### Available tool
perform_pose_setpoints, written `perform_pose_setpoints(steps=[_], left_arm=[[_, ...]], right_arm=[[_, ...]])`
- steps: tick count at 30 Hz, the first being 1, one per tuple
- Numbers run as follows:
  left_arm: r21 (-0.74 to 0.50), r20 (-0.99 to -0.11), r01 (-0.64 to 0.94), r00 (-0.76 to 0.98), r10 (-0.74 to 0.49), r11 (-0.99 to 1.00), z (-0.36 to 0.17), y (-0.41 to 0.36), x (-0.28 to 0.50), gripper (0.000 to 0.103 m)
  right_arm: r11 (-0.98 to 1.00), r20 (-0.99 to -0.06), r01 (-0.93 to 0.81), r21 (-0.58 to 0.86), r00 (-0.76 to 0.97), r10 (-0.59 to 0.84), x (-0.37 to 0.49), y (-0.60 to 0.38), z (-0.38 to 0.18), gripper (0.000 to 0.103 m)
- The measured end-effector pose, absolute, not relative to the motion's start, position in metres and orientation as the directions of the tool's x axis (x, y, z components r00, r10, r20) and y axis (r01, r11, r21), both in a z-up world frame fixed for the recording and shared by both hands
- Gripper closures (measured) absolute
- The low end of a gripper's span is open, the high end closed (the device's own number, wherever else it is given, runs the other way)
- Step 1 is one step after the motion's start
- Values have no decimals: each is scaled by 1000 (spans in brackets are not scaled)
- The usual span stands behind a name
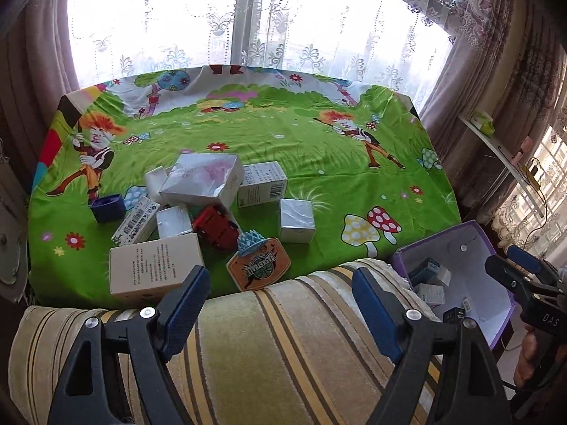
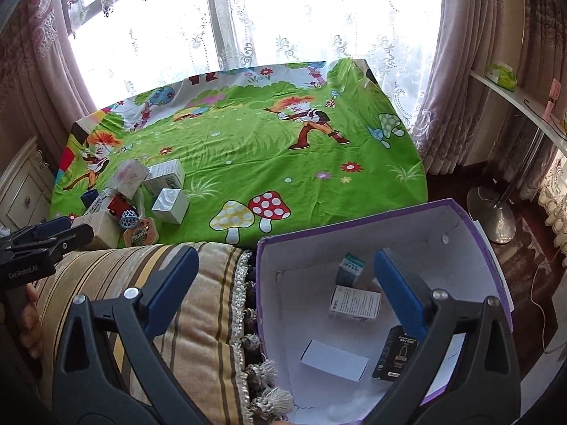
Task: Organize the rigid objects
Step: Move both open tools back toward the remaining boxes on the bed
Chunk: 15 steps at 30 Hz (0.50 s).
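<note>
right wrist view looks into the purple box (image 2: 471, 233) at a white carton (image 2: 335, 359), left gripper (image 1: 281, 292) and right gripper (image 2: 283, 283) both wide, nothing held, cartoon green bedsheet (image 1: 283, 134), lace curtains (image 1: 170, 28)

A bed (image 1: 319, 163) under a green cartoon sheet carries a heap of small boxes and toys.

On its near left part lie a large white box (image 1: 202, 179), a printed carton (image 1: 262, 182), a silver cube box (image 1: 297, 220), a red toy truck (image 1: 215, 226), a navy block (image 1: 107, 207), a beige carton (image 1: 156, 272) and an orange basketball badge (image 1: 258, 269); a striped cushion (image 1: 283, 347) lies along the near edge.
</note>
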<state>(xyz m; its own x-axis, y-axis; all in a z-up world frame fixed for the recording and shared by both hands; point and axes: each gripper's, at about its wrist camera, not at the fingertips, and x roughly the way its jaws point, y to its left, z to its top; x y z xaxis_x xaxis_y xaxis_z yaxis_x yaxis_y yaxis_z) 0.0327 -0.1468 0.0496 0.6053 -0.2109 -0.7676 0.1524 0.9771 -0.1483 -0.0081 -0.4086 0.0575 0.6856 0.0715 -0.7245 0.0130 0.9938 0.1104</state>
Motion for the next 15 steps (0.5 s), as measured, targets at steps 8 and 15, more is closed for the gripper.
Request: perform_pose_setpoints(steps=[8, 15], left_arm=[[-207, -781, 44, 594, -192, 977, 40, -99, 41, 20], [-245, -781, 10, 590, -204, 969, 37, -70, 49, 20]], right_arm=[[991, -741, -91, 101, 657, 135, 4, -374, 51, 3], [986, -754, -121, 111, 636, 163, 18, -360, 49, 3]])
